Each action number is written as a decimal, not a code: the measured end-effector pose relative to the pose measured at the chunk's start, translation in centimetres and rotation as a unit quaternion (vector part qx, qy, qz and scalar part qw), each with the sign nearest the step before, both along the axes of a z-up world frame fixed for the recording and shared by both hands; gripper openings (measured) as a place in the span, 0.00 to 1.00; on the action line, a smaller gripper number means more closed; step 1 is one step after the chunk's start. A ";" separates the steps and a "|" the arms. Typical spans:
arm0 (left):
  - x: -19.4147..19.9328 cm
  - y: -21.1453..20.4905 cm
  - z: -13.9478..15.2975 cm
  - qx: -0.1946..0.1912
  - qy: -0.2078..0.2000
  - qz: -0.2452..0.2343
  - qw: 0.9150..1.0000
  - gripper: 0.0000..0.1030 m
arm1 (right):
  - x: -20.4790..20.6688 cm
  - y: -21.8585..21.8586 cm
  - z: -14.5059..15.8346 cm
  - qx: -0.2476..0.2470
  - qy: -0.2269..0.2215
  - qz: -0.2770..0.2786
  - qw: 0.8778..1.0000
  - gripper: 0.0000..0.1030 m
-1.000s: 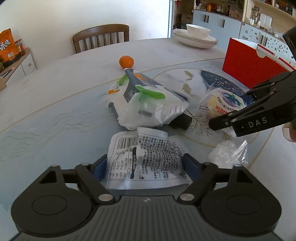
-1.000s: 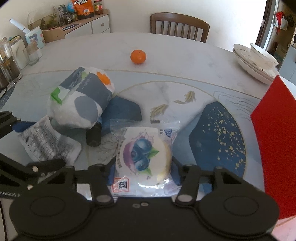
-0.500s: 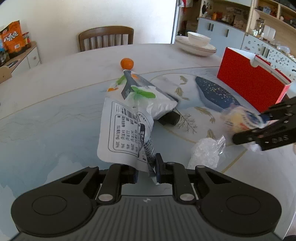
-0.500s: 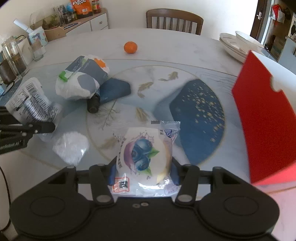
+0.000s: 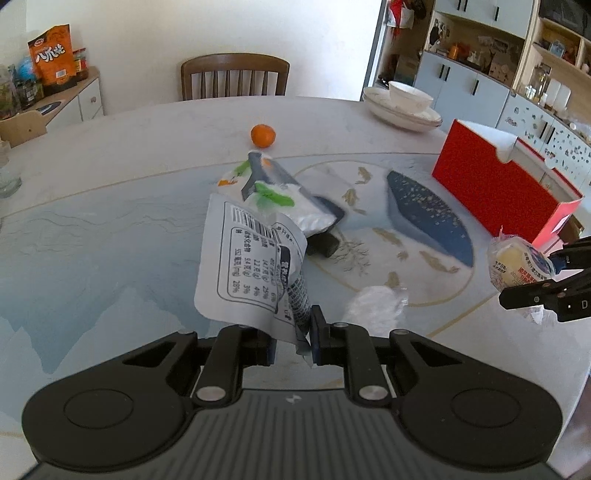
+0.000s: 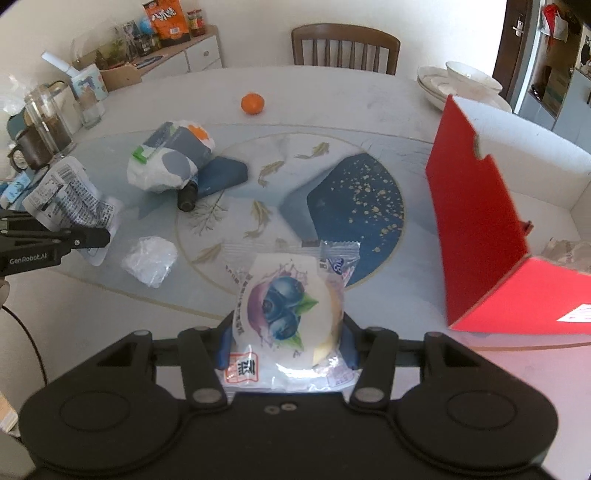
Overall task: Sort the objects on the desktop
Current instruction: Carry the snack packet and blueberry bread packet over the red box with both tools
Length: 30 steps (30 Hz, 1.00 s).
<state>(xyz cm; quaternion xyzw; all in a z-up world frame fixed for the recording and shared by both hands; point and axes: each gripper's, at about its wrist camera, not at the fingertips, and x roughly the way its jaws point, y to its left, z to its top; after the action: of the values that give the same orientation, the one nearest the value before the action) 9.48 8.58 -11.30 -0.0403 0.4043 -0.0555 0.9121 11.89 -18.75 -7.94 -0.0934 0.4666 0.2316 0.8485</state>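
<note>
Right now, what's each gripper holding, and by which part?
Left gripper pinches the white printed sachet by its bottom edge. Right gripper clamps the blueberry bun packet across its sides, near the lower end. Both are lifted off the table.

A wooden chair (image 5: 235,75) stands behind the round table (image 5: 92,229). Stacked white plates with a bowl (image 5: 404,105) sit near the table's far edge. An orange snack bag (image 6: 167,19) and jars top the sideboard (image 6: 177,51).

Your round orange mandarin (image 6: 252,103) sits behind the crumpled white-and-grey plastic bag (image 6: 170,161). The open red cardboard box (image 6: 480,225) stands right of it. The small clear crinkled wrapper (image 6: 149,260) lies in front.
</note>
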 end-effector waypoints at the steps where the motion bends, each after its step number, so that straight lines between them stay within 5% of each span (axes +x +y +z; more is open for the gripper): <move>1: -0.2 -0.3 0.4 -0.001 0.000 0.001 1.000 0.15 | -0.2 -0.3 0.4 0.000 -0.002 0.002 1.000 0.51; 16: 0.2 -9.2 6.4 -0.038 -0.030 -0.074 0.996 0.15 | -0.7 -7.8 6.1 0.047 -0.024 -0.006 0.999 0.51; 30: 4.4 -21.0 8.4 -0.043 -0.043 -0.161 0.985 0.16 | 1.9 -16.3 8.3 0.048 -0.061 -0.039 0.996 0.51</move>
<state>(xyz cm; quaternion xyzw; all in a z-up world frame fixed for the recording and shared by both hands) 13.84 -12.43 -2.88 -0.0111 0.3633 -0.2202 0.9052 13.81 -35.10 0.34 -0.0481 0.4054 0.2139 0.8875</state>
